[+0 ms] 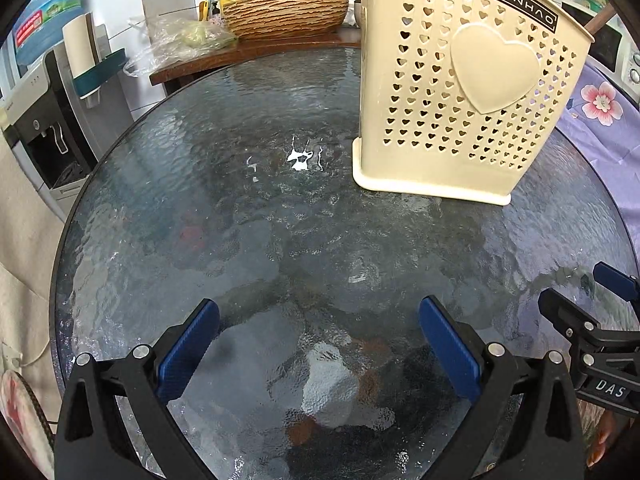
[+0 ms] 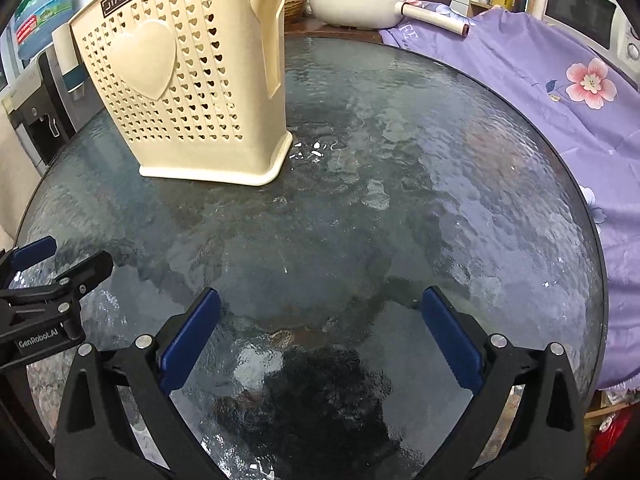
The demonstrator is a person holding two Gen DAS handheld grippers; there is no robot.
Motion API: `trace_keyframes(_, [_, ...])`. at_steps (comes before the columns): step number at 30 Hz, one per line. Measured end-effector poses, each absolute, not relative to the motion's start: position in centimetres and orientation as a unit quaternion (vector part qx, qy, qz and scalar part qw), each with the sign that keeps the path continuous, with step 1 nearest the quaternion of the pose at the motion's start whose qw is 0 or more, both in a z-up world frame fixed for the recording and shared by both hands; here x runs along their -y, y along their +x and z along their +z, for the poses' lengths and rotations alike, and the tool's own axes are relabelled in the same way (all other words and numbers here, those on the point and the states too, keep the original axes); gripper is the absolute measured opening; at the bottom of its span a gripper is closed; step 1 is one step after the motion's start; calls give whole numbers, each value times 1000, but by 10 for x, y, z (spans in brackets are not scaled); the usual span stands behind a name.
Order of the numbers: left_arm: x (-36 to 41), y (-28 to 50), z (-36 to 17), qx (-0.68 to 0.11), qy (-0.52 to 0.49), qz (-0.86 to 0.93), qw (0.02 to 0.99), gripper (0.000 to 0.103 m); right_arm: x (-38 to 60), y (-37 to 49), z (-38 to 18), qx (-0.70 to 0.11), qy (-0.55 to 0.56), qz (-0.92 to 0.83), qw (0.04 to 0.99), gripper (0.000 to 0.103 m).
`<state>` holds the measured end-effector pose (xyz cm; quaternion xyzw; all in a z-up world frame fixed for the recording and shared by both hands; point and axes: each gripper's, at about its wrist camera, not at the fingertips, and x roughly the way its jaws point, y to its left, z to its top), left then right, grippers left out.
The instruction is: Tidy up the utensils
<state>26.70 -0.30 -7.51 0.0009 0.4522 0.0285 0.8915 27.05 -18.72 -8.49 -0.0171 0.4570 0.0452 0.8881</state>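
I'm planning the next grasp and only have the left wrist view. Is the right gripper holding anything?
Observer: No. The right gripper is open, with nothing between its fingers.
Operator: What is on the holder's far side wall?
Observer: The utensil holder has a spoon-shaped recess on that wall.
Operator: Anything beyond the table on that side?
Observer: A white lidded pan stands past the table, its handle reaching over a purple floral cloth.
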Motion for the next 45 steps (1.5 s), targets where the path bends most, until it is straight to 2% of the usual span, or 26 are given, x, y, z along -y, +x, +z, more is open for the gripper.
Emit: trace_keyframes(45, [9,259,-74,-451,-1,28,892,98,191,290,-84,-458,-11,34,888,99])
